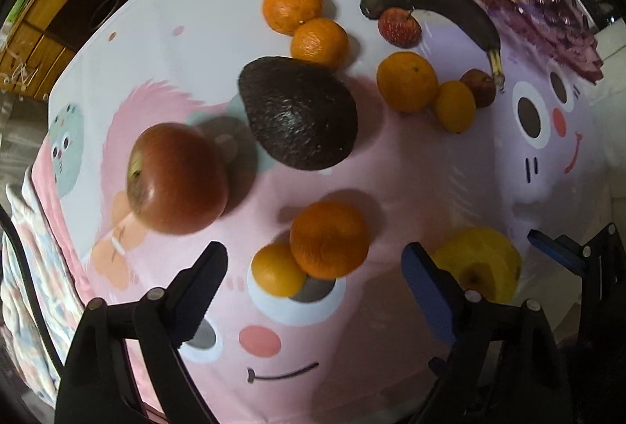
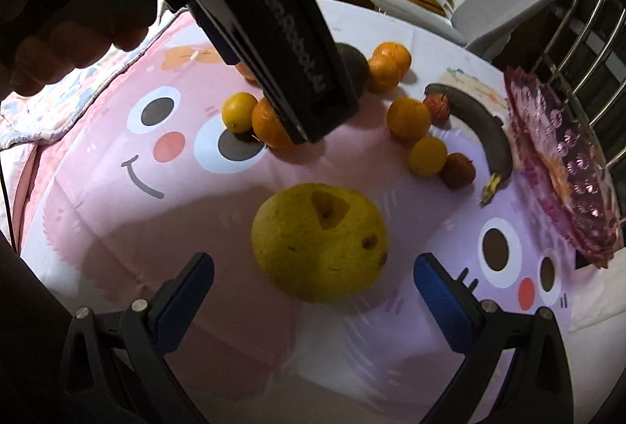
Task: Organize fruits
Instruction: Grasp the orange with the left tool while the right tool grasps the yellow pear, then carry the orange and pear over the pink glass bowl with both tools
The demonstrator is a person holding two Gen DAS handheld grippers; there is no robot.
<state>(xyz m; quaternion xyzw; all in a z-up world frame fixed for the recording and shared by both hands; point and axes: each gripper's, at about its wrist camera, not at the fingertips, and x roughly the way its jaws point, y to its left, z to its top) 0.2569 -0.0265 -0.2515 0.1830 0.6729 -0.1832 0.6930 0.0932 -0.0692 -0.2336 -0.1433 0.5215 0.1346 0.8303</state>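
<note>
Tablecloth point(image 2: 117, 228) bears yellow fruit point(image 2: 319, 242) just ahead of right hand-held gripper point(image 2: 313, 269)

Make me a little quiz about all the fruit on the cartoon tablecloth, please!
1. True or false: the blackened banana is lying inside the purple glass dish.
2. Which fruit sits right in front of the right gripper? A) avocado B) big yellow fruit C) red apple
3. What touches the orange in front of the left gripper?

Key
1. False: it lies on the cloth beside the dish.
2. B: the big yellow fruit; the jaws stand open, not touching it.
3. A smaller yellow-orange citrus pressed against it.
</note>
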